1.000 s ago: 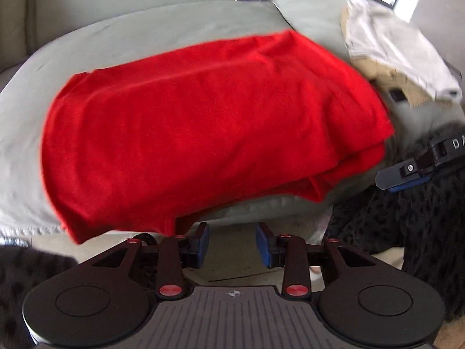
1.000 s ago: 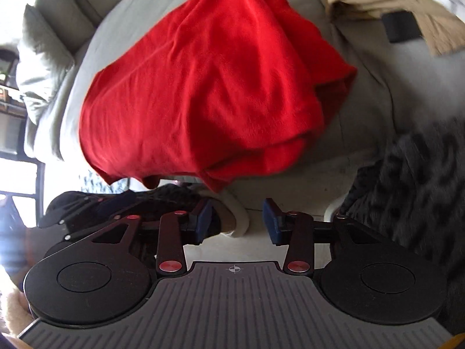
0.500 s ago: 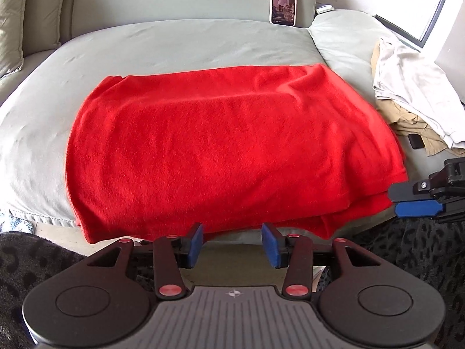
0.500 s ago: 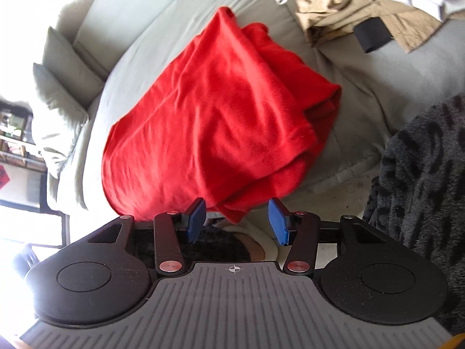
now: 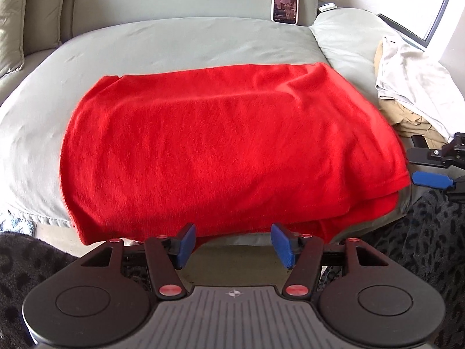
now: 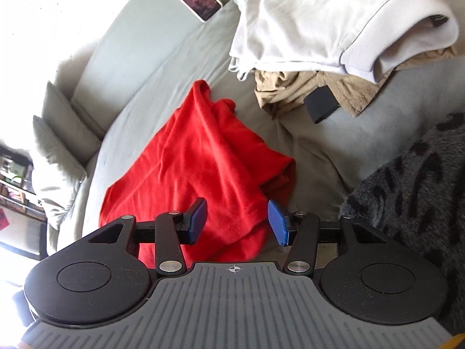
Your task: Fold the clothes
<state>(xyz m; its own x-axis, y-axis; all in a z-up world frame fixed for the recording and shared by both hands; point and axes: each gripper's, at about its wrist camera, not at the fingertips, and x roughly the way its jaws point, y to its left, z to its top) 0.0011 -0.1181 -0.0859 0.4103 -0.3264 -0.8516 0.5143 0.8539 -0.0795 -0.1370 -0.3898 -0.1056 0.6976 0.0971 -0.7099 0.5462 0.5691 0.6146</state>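
both tools open, empty, left widening, beside red cloth; phone behind

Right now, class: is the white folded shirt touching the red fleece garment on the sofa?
Apart. The right wrist view shows grey sofa cushion between the white shirt and the red garment.

Sofa cushion bare behind red garment; clothes pile blocks right; phone at backrest.

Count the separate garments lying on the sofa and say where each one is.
3. The red garment is spread on the seat cushion; the white shirt lies on the tan garment beside it. More may be hidden underneath.
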